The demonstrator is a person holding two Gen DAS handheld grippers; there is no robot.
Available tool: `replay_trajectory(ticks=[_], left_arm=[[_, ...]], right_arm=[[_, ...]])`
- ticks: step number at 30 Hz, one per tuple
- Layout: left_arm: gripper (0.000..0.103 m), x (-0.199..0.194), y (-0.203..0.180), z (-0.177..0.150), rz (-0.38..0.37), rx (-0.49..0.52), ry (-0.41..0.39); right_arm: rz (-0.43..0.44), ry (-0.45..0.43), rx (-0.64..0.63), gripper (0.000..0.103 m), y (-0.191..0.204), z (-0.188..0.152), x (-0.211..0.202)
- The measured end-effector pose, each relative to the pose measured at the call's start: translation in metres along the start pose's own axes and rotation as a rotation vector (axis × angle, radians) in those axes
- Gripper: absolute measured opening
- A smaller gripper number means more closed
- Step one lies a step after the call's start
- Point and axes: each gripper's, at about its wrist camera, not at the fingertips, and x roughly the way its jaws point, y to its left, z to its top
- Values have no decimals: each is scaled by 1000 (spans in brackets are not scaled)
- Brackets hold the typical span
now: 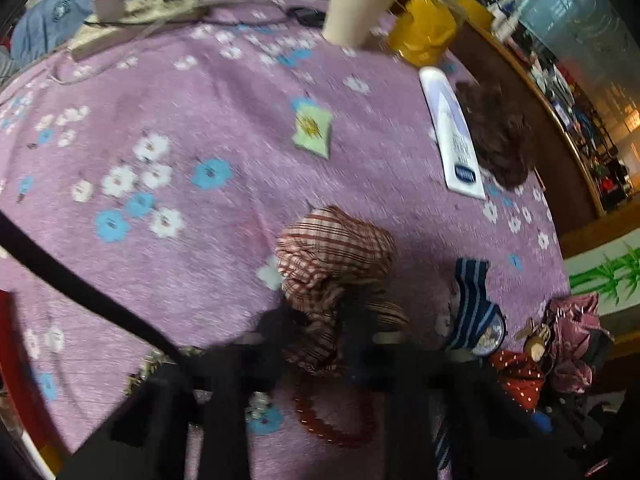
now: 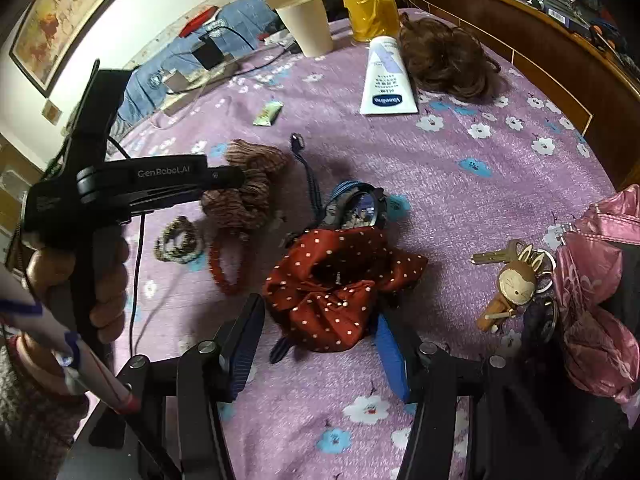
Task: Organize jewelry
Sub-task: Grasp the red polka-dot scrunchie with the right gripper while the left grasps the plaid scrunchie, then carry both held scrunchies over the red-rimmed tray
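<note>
My left gripper (image 1: 320,320) (image 2: 240,178) is shut on a brown plaid scrunchie (image 1: 332,252) (image 2: 250,188) and holds it just above the purple floral cloth (image 1: 200,208). A red bead bracelet (image 1: 336,420) (image 2: 224,268) lies below it, beside a beaded patterned bracelet (image 2: 176,240). My right gripper (image 2: 320,340) is open around a red polka-dot scrunchie (image 2: 340,288), one finger on each side. A watch with a blue striped strap (image 2: 360,208) (image 1: 476,312) lies just behind the red scrunchie.
A rabbit keychain with keys (image 2: 516,276), a pink bag (image 2: 600,280), a Vaseline tube (image 2: 386,80), a brown wig (image 2: 448,60), a paper cup (image 2: 308,24), a yellow container (image 2: 370,10) and a green sachet (image 2: 268,114) lie around. A wooden headboard (image 2: 520,28) borders the right.
</note>
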Motion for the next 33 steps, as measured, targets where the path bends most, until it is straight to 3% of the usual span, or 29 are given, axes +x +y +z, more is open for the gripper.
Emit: replay_trajectory(ticks=[1,2,5,11,18,33], left_arm=[[8,0,-2,-2,10,3,-8],[7,-3,-3,-3,14,6,-17],[6,-20,-6,-8,-7,1,-43],[6,-86,-13,-30,-18,0,-142],[6,-173,-3,-89,-24,-49,-263],[7,-286,67,-242,124,-300,-378]], right_arm=[[1,3,2,27,-1,0,3],[9,14,7,20,-2,1,5],[25,12,15,13,-4,0,0],[54,-24,26,12,-7,-4,-29],[106,-59,11,12,-6,-20,-70],[236,-70,-113,13,41,-68,-121]])
